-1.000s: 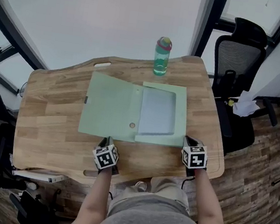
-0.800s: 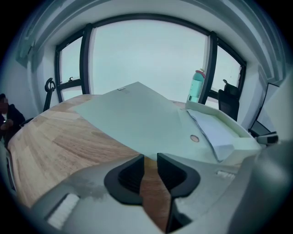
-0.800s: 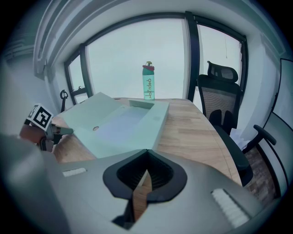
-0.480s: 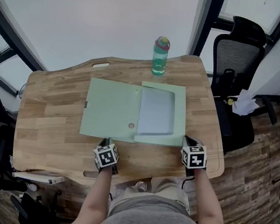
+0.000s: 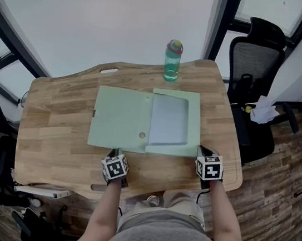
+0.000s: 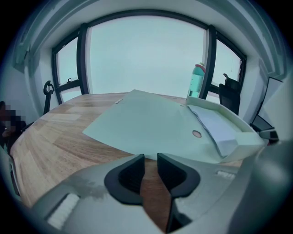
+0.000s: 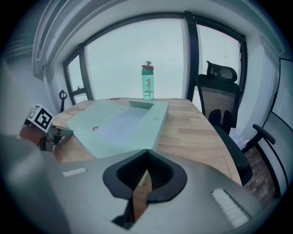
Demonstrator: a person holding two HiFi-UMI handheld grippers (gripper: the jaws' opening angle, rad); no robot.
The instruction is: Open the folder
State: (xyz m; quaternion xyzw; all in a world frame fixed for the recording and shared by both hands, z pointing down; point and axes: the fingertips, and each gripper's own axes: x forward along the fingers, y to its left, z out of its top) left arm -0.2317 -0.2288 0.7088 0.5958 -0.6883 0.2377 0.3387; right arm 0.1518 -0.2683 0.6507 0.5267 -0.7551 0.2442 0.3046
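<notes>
A light green folder [image 5: 120, 119] lies open and flat on the wooden table [image 5: 54, 125], its left cover spread to the left. The right half holds a stack of pale sheets [image 5: 169, 120]. My left gripper [image 5: 115, 152] rests just short of the cover's near edge, its jaws a little apart with only bare wood between them [image 6: 150, 157]. In that left gripper view the folder [image 6: 146, 123] lies right ahead. My right gripper [image 5: 201, 150] sits at the folder's near right corner, shut and empty [image 7: 147, 153]. In the right gripper view the folder [image 7: 114, 123] lies ahead to the left.
A teal water bottle [image 5: 172, 60] stands at the table's far edge behind the folder. A black office chair [image 5: 258, 60] stands beyond the table's right side, with crumpled white paper [image 5: 264, 114] beside it. Windows run along the back.
The folder's left cover has settled down flat onto the table. Both grippers have stayed where they were.
</notes>
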